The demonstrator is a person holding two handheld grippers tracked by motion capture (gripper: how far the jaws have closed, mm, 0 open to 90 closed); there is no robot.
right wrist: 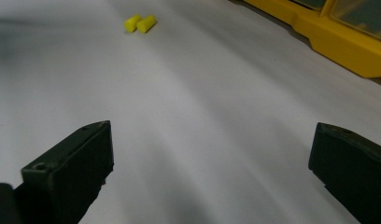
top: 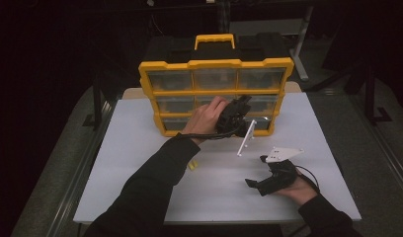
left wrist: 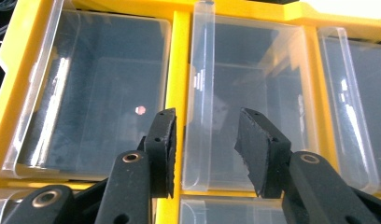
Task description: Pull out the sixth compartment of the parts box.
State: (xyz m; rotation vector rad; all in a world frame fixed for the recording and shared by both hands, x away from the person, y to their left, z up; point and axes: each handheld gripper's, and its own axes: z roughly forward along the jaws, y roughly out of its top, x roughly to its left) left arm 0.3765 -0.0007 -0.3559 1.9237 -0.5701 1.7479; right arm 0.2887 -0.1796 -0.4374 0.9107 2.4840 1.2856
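Note:
A yellow organizer [top: 214, 64] with clear drawers stands upright at the back of the white table [top: 135, 148]. My left gripper [top: 241, 106] is up against its middle row. In the left gripper view the jaws [left wrist: 205, 149] straddle the raised clear pull lip [left wrist: 201, 116] of a drawer [left wrist: 254, 93]. A narrow gap shows on both sides of the lip, so the gripper is open. My right gripper [top: 255, 171] rests low on the table at the front right, open wide [right wrist: 212, 158] with nothing between its jaws. Two small yellow plugs [top: 192, 165] [right wrist: 140, 23] lie on the table ahead of it.
The organizer's yellow base [right wrist: 338, 42] runs along the far right of the right gripper view. A black case [top: 180, 47] sits behind the organizer. Dark floor and metal stand legs [top: 301, 49] surround the table. Bare white tabletop lies at the left and front.

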